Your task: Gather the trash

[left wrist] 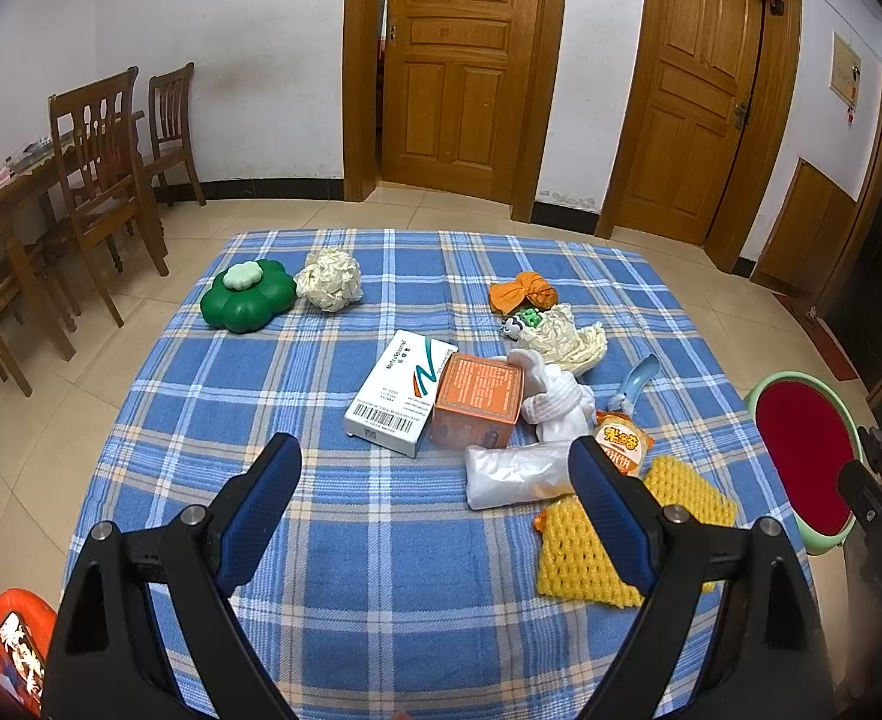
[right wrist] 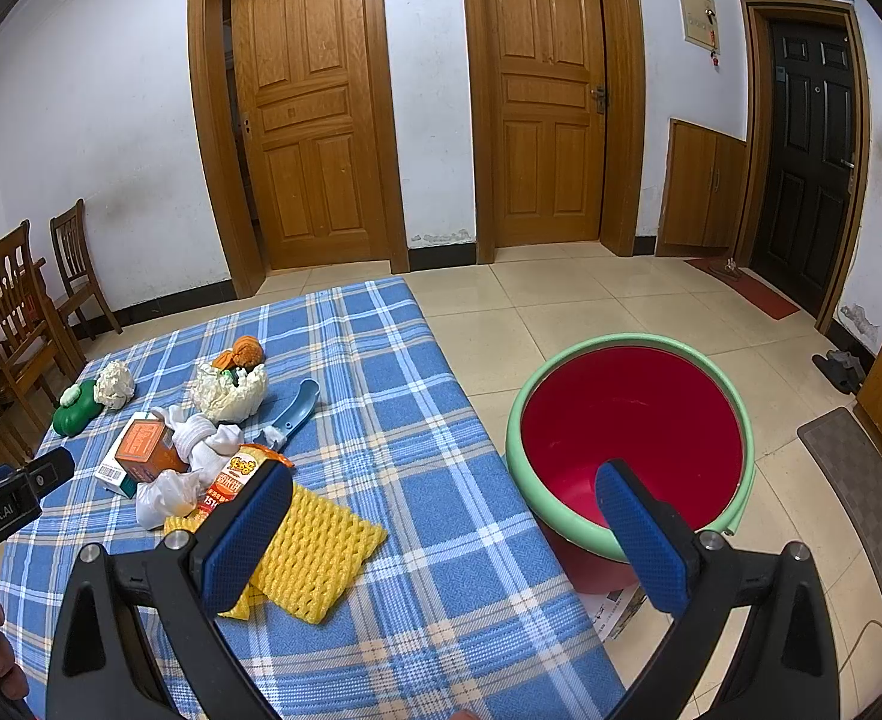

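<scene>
1. Left gripper spread wide, nothing held, hovering over the blue plaid cloth.
2. Right gripper likewise agape and empty, between cloth edge and red basin on the floor.
3. Just ahead: yellow foam net, white plastic bag, snack packet.
4. Mid-cloth: white box touching orange box, beside white rags.
5. Farther: crumpled paper ball, green flower-shaped container, possibly a lidded box.
</scene>
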Tool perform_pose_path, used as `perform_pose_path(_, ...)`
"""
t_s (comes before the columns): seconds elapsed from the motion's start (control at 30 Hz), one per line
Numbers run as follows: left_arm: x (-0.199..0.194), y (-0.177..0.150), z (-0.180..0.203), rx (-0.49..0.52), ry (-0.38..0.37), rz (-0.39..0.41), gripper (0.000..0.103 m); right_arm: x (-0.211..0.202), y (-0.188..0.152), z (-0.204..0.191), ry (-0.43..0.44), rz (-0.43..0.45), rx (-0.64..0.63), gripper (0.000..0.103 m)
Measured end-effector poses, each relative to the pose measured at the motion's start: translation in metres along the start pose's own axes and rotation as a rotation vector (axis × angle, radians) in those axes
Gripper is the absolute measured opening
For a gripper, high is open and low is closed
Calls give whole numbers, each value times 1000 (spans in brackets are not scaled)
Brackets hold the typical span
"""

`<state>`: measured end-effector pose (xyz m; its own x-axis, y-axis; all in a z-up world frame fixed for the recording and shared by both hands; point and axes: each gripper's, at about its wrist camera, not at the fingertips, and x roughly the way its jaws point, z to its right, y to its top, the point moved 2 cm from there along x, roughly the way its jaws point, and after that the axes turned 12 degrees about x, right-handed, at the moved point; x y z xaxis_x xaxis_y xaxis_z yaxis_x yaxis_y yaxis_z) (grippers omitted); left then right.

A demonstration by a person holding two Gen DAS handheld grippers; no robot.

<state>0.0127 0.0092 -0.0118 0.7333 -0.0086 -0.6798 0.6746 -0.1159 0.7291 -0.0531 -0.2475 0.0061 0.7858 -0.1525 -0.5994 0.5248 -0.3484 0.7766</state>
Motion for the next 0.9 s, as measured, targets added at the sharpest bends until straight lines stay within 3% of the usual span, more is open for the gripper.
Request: perform_pose_path(0.9, -2, -3, -2, -6, 3, -1, 91, 1, 0, 0, 0, -1, 2, 103)
